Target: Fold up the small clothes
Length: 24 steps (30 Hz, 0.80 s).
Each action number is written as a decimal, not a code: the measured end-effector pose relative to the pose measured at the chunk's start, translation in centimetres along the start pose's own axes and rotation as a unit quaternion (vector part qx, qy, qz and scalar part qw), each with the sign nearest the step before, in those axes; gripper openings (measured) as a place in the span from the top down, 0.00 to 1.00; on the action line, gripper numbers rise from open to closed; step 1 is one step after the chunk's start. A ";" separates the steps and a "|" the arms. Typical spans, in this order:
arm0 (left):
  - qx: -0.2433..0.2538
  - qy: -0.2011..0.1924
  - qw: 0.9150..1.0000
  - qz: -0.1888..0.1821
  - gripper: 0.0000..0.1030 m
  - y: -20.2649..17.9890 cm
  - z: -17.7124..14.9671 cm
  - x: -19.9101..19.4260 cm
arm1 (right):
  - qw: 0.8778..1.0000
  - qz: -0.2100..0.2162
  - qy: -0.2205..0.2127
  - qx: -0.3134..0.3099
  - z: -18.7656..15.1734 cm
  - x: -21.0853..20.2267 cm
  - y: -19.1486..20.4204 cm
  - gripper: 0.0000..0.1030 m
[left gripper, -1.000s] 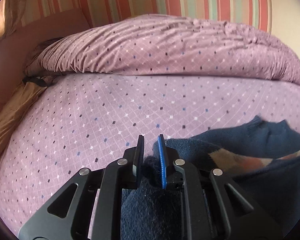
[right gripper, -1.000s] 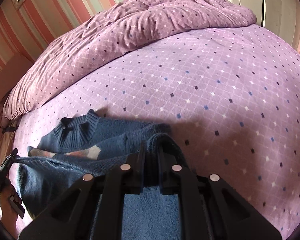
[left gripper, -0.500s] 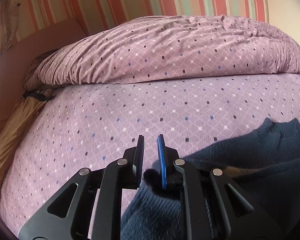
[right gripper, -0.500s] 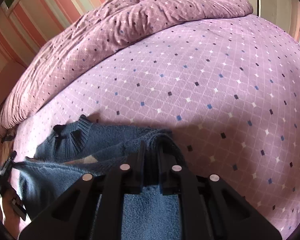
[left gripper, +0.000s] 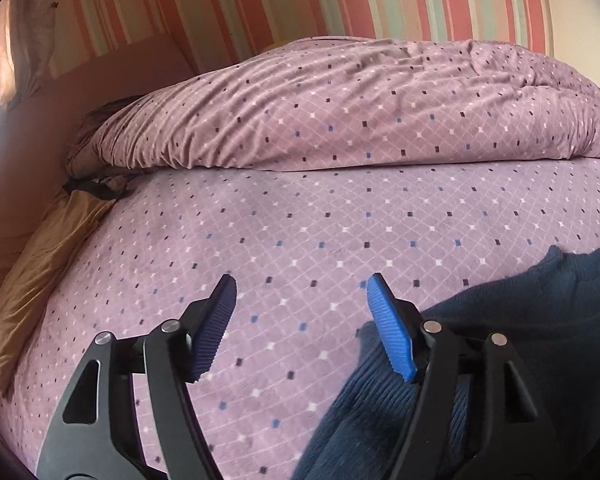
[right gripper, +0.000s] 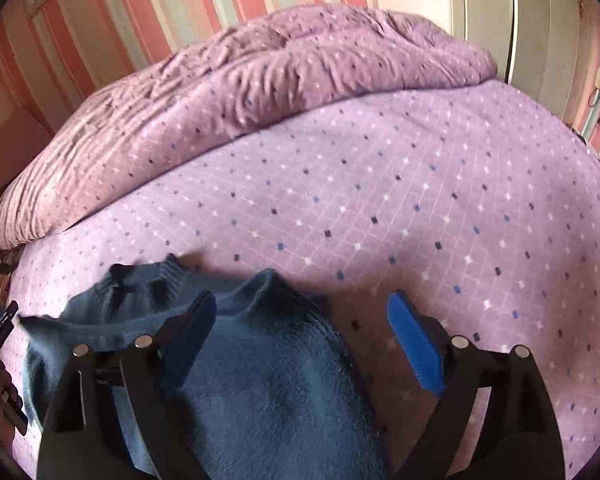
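Note:
A small dark blue knitted sweater (right gripper: 268,376) lies on the purple patterned bedspread (right gripper: 380,200). My right gripper (right gripper: 300,312) hovers over its folded edge, jaws opening wide; the cloth lies below and between the blue pads without being pinched. In the left wrist view the same sweater (left gripper: 520,320) fills the lower right, its ribbed edge under the right blue pad. My left gripper (left gripper: 300,292) has its jaws opening, with only bedspread (left gripper: 300,220) showing between the tips. The other gripper's black frame shows at the left edge of the right wrist view.
A rumpled purple duvet (left gripper: 340,112) is heaped across the back of the bed. A tan cloth (left gripper: 32,272) hangs at the bed's left edge. Behind stands a striped pink wall (left gripper: 260,0). A white door frame (right gripper: 512,20) is at the back right.
Both grippers were shut on the sweater's edge and have let it go, their jaws now wide apart. Both have lifted a little, and the sweater has dropped onto the bed.

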<state>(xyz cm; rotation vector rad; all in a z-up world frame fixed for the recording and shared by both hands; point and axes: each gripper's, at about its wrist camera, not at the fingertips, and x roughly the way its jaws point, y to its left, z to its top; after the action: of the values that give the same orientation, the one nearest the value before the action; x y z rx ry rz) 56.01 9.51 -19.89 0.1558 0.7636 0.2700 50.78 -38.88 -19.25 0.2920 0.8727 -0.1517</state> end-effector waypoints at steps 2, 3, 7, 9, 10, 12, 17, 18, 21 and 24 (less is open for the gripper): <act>-0.005 -0.004 1.000 -0.006 0.31 0.6 -0.5 -0.9 | 1.000 0.002 -0.011 -0.026 -0.8 -1.5 1.1 0.14; -0.002 -0.007 1.000 -0.010 0.30 0.9 -1.0 -1.8 | 0.999 0.006 -0.017 -0.040 -1.5 -2.4 1.8 0.14; 0.008 -0.013 1.000 -0.020 0.27 1.2 -3.0 -4.6 | 0.997 0.021 -0.028 -0.062 -5.2 -5.1 3.5 0.14; 0.011 -0.009 1.000 -0.027 0.27 1.3 -4.3 -5.7 | 0.997 0.031 -0.022 -0.070 -6.9 -5.7 4.5 0.14; 0.010 -0.006 1.000 -0.028 0.26 1.3 -4.9 -6.1 | 0.997 0.033 -0.018 -0.074 -7.6 -6.0 4.9 0.14; 0.007 0.006 0.999 -0.030 0.26 1.6 -6.2 -6.5 | 0.996 0.029 -0.011 -0.089 -8.9 -6.1 5.7 0.14; -0.013 0.019 0.998 -0.052 0.26 1.8 -8.1 -6.9 | 0.995 0.019 0.005 -0.095 -10.0 -4.9 5.8 0.14; -0.010 0.017 0.998 -0.055 0.26 1.6 -8.2 -6.8 | 0.995 0.018 0.006 -0.094 -9.9 -4.7 5.7 0.14; -0.004 0.013 0.998 -0.061 0.25 0.5 -7.5 -6.3 | 0.995 0.009 0.016 -0.094 -9.3 -2.6 5.5 0.14; 0.004 0.018 0.998 -0.066 0.22 -1.4 -6.4 -4.8 | 0.996 -0.007 0.031 -0.088 -8.2 0.4 5.4 0.14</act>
<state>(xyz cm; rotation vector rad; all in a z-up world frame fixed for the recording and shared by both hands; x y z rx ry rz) 48.50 7.03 -21.63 0.1071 0.8071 0.1445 46.41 -31.18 -23.50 0.1260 0.9429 -0.0780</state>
